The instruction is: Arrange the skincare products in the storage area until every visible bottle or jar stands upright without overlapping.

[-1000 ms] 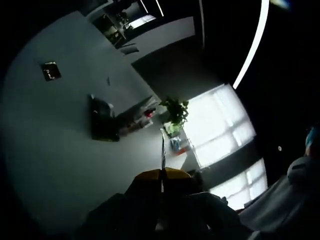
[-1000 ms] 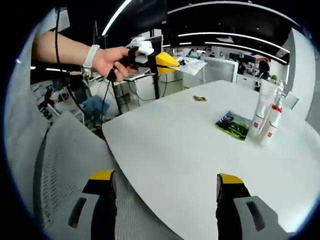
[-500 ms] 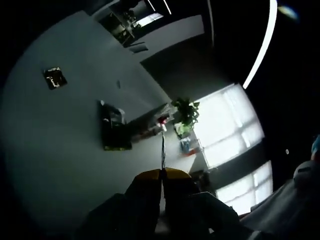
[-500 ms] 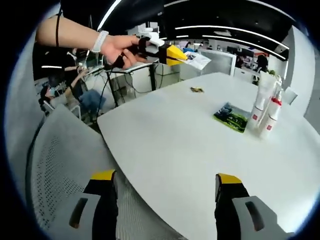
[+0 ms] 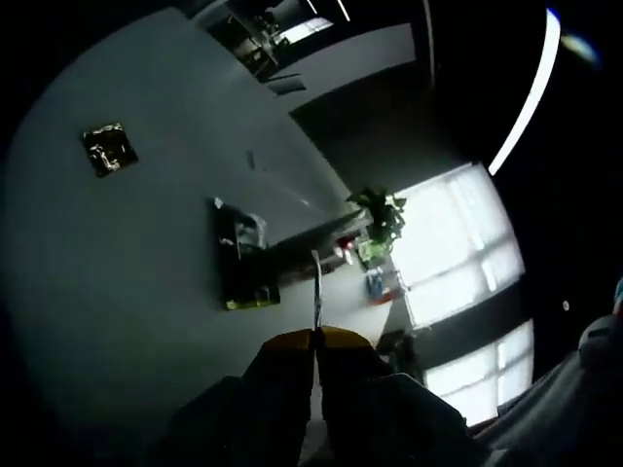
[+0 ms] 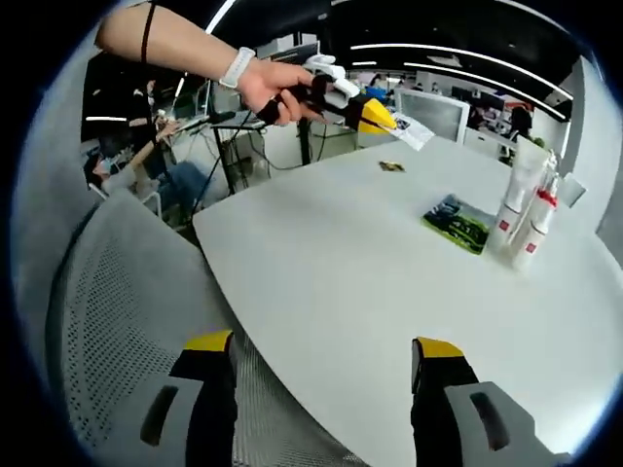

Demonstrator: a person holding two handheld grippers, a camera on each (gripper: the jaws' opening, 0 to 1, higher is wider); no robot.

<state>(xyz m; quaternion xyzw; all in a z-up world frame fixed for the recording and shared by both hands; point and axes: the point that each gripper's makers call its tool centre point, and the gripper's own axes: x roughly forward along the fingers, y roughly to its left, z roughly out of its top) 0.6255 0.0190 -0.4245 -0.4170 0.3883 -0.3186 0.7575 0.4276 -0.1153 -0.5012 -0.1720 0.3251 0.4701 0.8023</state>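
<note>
Left gripper (image 6: 375, 115) has moved further out over the white table (image 6: 370, 282), jaws pressed together, empty. Right gripper (image 6: 321, 345) jaws wide apart, empty. Green packet (image 6: 458, 222) flat; two skincare tubes (image 6: 521, 219) upright beside it, far right.

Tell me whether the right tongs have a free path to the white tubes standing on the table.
Probably yes. The right tongs are open and low at the near table edge; bare tabletop lies between them and the white tubes. The green packet sits beside that line, and the left tongs are held well off to the side.
</note>
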